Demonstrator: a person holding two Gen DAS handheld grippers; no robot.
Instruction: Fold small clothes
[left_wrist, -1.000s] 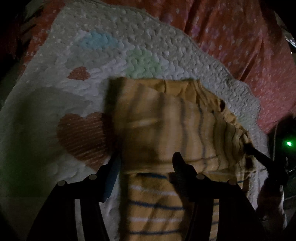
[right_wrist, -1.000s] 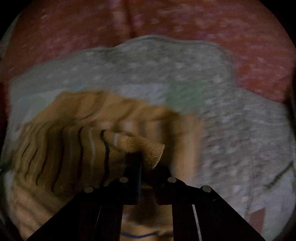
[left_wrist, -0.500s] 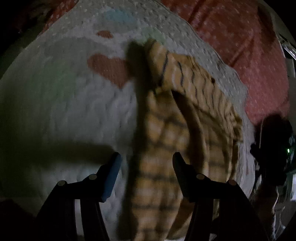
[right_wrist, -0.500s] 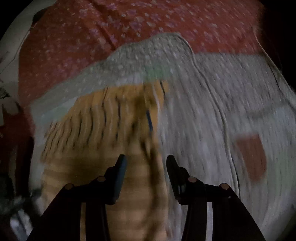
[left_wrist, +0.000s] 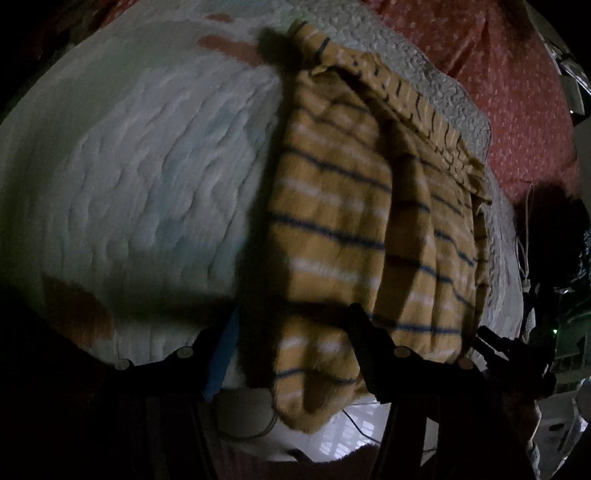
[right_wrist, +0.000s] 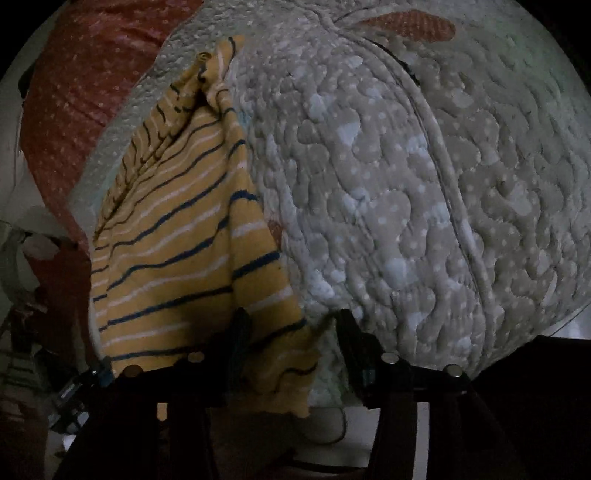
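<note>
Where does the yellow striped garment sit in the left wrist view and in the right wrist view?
Left wrist: the yellow striped garment runs down the centre-right, its lower end between the open fingers.
Right wrist: it lies left of centre, its lower corner between the open fingers.
Shared landmark: the white quilted blanket under it, with the red dotted sheet beyond.

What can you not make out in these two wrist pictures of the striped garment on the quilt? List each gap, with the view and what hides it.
- Left wrist view: the striped garment near end is blurred, so whether the left gripper fingers touch it is unclear.
- Right wrist view: the right gripper covers the garment's lower hem.
- Both views: the quilt under the garment is hidden.
- Left wrist view: the dark right edge is too dim to identify.
</note>
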